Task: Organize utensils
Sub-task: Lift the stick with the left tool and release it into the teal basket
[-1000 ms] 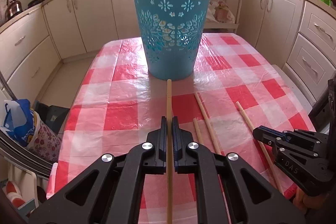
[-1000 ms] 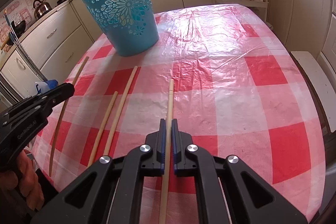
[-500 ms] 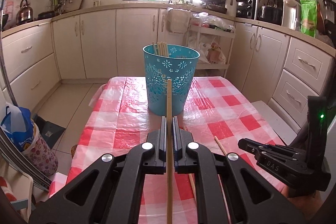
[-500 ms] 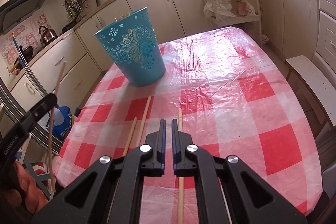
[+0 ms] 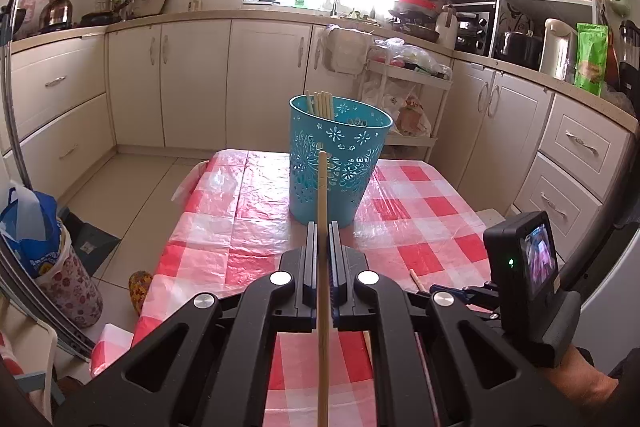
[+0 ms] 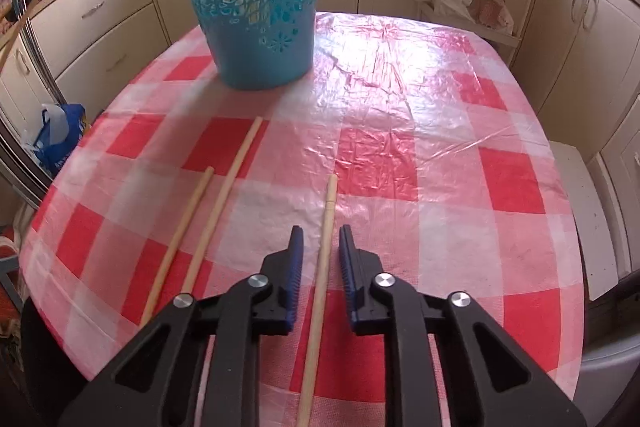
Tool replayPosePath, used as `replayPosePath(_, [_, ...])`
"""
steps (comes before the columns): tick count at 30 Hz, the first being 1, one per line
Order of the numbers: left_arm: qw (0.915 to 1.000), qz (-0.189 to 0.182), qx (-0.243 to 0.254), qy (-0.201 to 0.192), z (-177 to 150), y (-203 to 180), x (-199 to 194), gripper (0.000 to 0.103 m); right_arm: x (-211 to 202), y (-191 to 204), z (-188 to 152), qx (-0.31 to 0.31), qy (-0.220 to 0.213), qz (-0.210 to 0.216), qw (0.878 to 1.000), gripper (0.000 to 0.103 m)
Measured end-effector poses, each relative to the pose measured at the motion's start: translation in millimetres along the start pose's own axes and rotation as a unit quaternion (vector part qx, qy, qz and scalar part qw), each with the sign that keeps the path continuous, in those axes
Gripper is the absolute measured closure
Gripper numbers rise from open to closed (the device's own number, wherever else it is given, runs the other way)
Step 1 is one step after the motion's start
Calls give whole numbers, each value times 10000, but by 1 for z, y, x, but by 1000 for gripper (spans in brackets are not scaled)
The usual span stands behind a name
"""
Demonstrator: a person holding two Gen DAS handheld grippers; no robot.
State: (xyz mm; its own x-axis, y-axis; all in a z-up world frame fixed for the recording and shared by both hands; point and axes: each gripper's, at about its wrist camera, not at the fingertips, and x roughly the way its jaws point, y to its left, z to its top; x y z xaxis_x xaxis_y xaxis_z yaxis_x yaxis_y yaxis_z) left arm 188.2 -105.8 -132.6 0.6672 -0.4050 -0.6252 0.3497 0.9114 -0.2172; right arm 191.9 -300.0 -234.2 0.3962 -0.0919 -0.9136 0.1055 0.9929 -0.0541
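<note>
My left gripper (image 5: 321,227) is shut on a wooden chopstick (image 5: 322,211) and holds it well above the table, pointing at the blue cut-out bucket (image 5: 338,163), which has several chopsticks standing in it. My right gripper (image 6: 321,229) is open, low over the table, with its jaws either side of a chopstick (image 6: 325,227) that lies on the cloth. Two more chopsticks (image 6: 224,187) lie to its left. The bucket (image 6: 256,3) stands at the far side.
The red and white checked tablecloth (image 6: 440,147) covers a small table; its edges drop off on both sides. Kitchen cabinets (image 5: 192,75) ring the room. A blue bag (image 5: 32,235) stands on the floor at left. My right gripper's camera unit (image 5: 524,267) shows at lower right.
My left gripper has lifted its chopstick up off the table. My right gripper has let go of its chopstick, opened, and moved down and forward over it.
</note>
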Motion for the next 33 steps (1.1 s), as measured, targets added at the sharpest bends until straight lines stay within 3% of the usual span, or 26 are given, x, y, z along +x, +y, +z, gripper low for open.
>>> replayPosePath(3, [9999, -48, -71, -118, 5, 3, -3, 98, -6, -8, -1, 289, -168, 122, 9994, 97])
replayPosePath(6, [9993, -92, -162, -321, 10, 7, -8, 98, -29, -19, 2, 679, -731, 449, 9940, 97])
replayPosePath(10, [9977, -126, -314, -585, 20, 14, -15, 98, -67, -27, 7, 1031, -1683, 782, 9772, 97])
replayPosePath(15, [9948, -153, -477, -886, 36, 22, -19, 98, -95, -35, 17, 1298, -2360, 807, 9597, 97])
replayPosePath(22, [9931, -101, -432, -1082, 57, 20, -4, 98, -96, -45, 24, 1554, -2495, 952, 9511, 97])
replayPosePath(33, [9884, -142, -399, -1460, 105, 13, 41, 98, -82, -55, 26, 1639, -2505, 1099, 9478, 97])
